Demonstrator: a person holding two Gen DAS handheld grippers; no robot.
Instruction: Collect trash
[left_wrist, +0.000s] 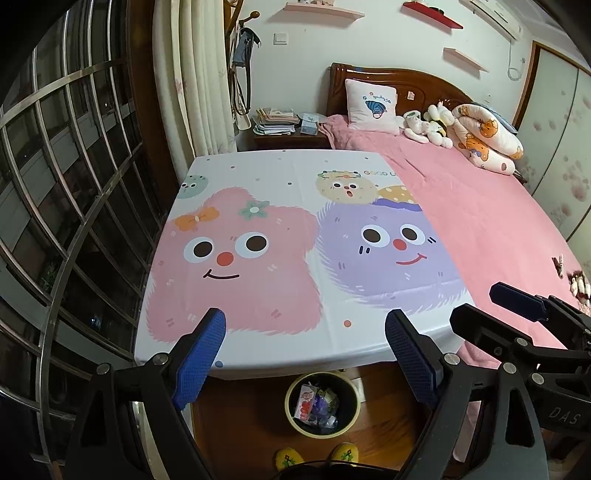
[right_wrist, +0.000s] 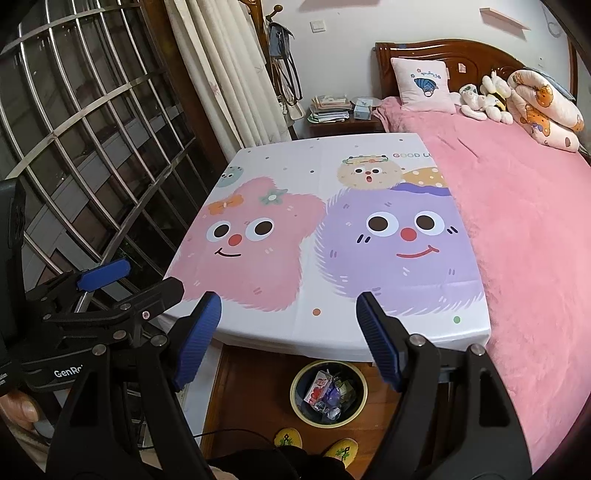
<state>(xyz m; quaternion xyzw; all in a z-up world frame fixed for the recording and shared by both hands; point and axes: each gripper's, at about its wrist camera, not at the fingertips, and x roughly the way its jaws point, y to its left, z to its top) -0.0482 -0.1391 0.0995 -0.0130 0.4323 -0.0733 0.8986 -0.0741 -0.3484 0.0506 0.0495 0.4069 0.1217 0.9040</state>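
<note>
— Bed first, then: anything left on it?

— Pink blanket bare as far as I can see, and the cartoon sheet over the near corner shows no wrappers either. The trash sits in the bin on the floor, just below the sheet's near edge, by my yellow slippers.

— And your grippers?

— Left gripper wide, nothing between the blue pads. Right gripper wide and empty too. Both hang above the bin.

— What could go wrong?

— I'd judge the bin quite full; dropping either gripper carelessly could clip its rim and tip wrappers onto the floor. Small things at the bed's far right edge might also get missed; I can't make them out.
</note>
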